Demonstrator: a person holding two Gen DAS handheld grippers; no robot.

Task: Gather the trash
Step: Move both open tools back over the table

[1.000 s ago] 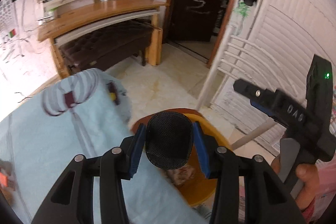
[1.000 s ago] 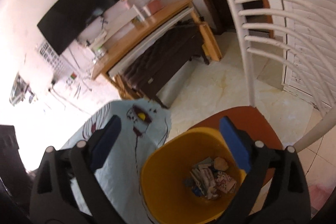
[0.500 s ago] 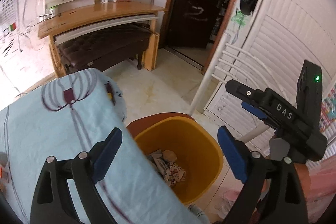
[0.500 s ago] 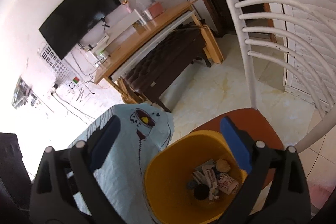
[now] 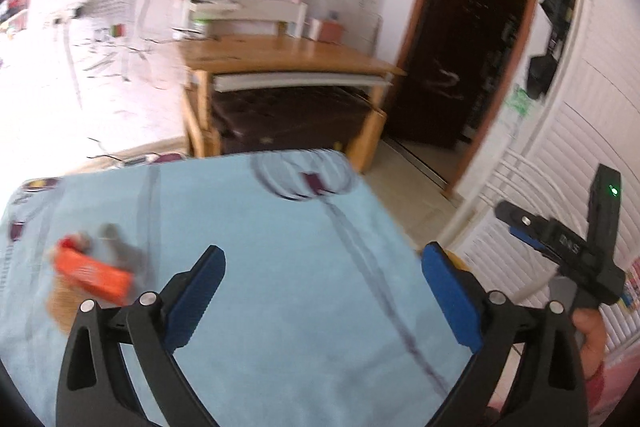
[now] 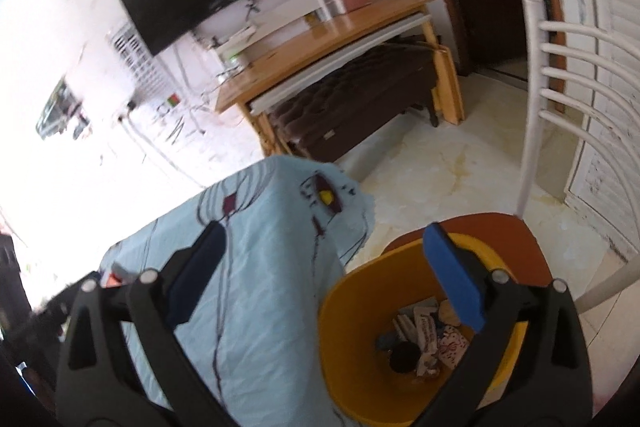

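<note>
While the left gripper [image 5: 322, 291] is hanging over the blue cloth [image 5: 280, 267], its jaws have just been opening and are empty. One orange box [image 5: 94, 275] is lying to its left. The right gripper [image 6: 324, 279] is spreading wide above one yellow bin [image 6: 360, 307] of trash [image 6: 424, 339].

- A lived-in room of a home: a flat-screen television [image 6: 200, 3] hangs on a scuffed white wall [image 6: 72, 75] marked with scribbles, loose cables trailing beneath it.
- A wooden desk [image 5: 288, 55] holds small boxes and containers, with a dark tufted bench [image 6: 360, 99] tucked under it.
- A dark wooden door [image 5: 468, 39] in an orange-brown frame stands beside white louvred panels [image 5: 580, 131].
- A light-blue printed cloth [image 5: 280, 267] covers a table; a white slatted chair [image 6: 568, 67] with a brown seat carries a yellow bin [image 6: 360, 307] of wrappers, on pale marble-pattern floor tiles [image 6: 440, 167].
</note>
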